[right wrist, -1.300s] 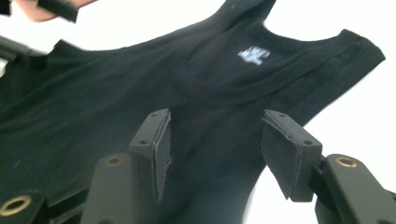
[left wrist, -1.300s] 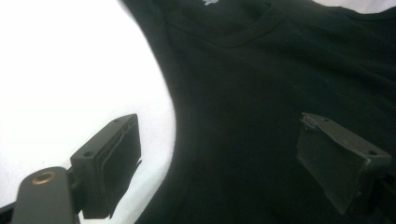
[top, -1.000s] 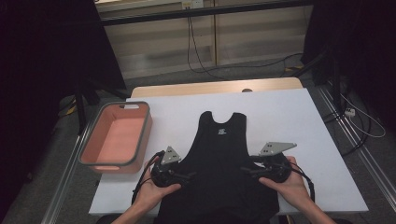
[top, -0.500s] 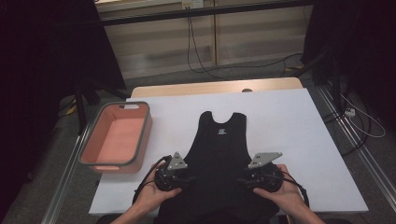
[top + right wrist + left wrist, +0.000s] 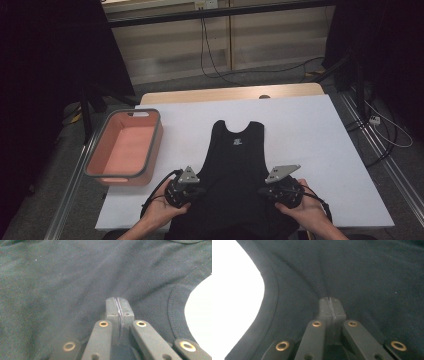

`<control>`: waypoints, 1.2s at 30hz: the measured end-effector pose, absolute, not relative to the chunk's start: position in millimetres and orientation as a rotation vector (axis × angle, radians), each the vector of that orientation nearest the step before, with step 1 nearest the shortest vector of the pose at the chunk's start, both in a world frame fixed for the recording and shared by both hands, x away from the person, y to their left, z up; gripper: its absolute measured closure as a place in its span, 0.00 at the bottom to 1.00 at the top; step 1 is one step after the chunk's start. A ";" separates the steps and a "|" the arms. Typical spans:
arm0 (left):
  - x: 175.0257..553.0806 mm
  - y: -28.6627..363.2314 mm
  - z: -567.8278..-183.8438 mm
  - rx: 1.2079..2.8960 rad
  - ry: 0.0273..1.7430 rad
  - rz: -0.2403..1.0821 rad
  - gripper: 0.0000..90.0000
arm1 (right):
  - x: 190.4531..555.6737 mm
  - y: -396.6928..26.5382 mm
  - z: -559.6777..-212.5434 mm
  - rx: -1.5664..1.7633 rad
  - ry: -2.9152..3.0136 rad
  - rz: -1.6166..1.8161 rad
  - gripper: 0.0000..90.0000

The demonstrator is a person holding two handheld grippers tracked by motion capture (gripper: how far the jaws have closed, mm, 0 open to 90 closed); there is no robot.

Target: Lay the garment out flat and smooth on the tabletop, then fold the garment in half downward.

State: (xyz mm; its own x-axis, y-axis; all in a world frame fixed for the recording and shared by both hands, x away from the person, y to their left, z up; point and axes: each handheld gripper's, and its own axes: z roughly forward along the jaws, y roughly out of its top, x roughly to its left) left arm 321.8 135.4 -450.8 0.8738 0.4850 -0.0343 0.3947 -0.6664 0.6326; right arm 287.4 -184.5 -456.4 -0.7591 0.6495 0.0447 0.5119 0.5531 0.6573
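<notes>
Step in hand: gripping the black vest [image 5: 237, 175], which lies flat at the centre of the white surface [image 5: 320, 140], neck away from the person. The left hand-held gripper [image 5: 329, 305] and right hand-held gripper [image 5: 118, 307] have just been closing; both now pinch its cloth at the lower sides. Next move likely calls for an even lift. An empty pink bin [image 5: 125, 147] stands left; dark room, cables behind.

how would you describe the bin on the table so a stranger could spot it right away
Start from the white table. On its left edge, left of the black tank top, sits the bin. It is a salmon-pink rectangular tub with a grey rim, the one coloured item there.
</notes>
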 end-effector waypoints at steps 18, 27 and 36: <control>288.3 151.8 -446.2 2.392 0.667 0.041 1.00 | 260.9 -190.7 -455.5 0.934 2.629 1.008 0.99; 306.3 155.0 -444.8 2.278 0.682 0.229 0.44 | 267.9 -198.2 -447.7 0.992 2.480 1.165 0.56; 339.1 158.9 -441.5 2.142 0.799 0.331 0.15 | 297.6 -209.0 -438.5 1.062 2.356 1.144 0.39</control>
State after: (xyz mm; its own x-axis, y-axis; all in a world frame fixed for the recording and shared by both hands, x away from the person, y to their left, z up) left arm 339.1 158.9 -441.5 0.7652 0.6430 -0.0332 0.4312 -0.4734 0.7681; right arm 297.6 -209.0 -438.5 -0.6750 0.7368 0.0382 0.4857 0.4048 0.7747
